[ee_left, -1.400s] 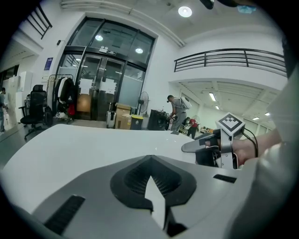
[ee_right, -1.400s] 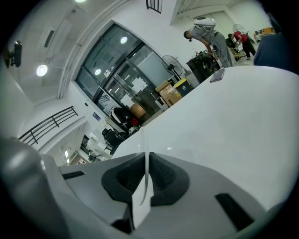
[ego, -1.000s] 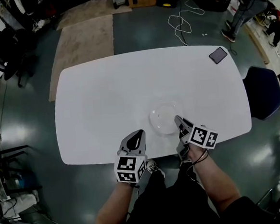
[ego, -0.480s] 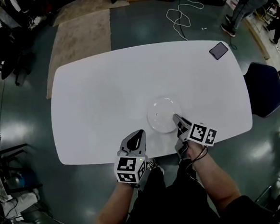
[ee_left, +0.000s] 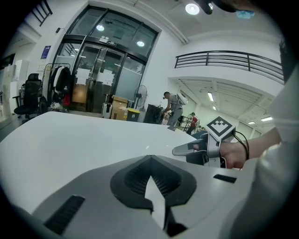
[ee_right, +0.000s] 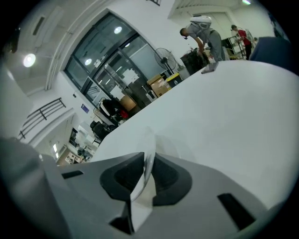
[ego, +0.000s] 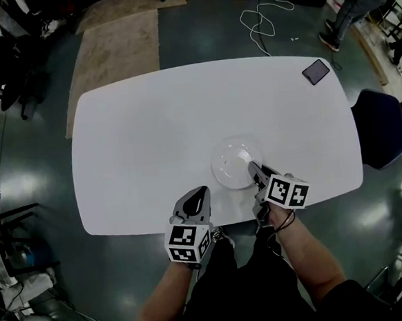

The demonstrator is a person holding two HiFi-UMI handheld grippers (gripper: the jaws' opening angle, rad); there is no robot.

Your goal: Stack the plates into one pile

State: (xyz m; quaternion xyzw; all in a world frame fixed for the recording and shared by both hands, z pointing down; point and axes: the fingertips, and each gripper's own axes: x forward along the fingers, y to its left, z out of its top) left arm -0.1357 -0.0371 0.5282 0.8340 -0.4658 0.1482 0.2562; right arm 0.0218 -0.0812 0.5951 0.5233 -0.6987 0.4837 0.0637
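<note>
A clear glass plate [ego: 236, 162] lies on the white table [ego: 151, 139], near its front edge and right of centre. My right gripper [ego: 253, 167] reaches it from the near side. Its jaws have just been opening. In the right gripper view the plate's rim [ee_right: 148, 161] stands between the pads of the right gripper [ee_right: 148, 156], with a thin gap on either side. My left gripper [ego: 202, 193] hovers at the table's front edge, left of the plate, shut and empty. In the left gripper view the left gripper [ee_left: 150, 161] is closed and the right gripper [ee_left: 205, 147] shows ahead.
A dark phone [ego: 316, 72] lies at the table's far right corner. A blue chair [ego: 379, 128] stands off the right end. On the floor beyond the table are a tan rug [ego: 116, 49] and a white cable [ego: 263, 20]. A person [ego: 345, 6] stands at the upper right.
The right gripper has dipped slightly at the plate's near rim, and the plate has settled flatter on the table. The left gripper has stayed put.
</note>
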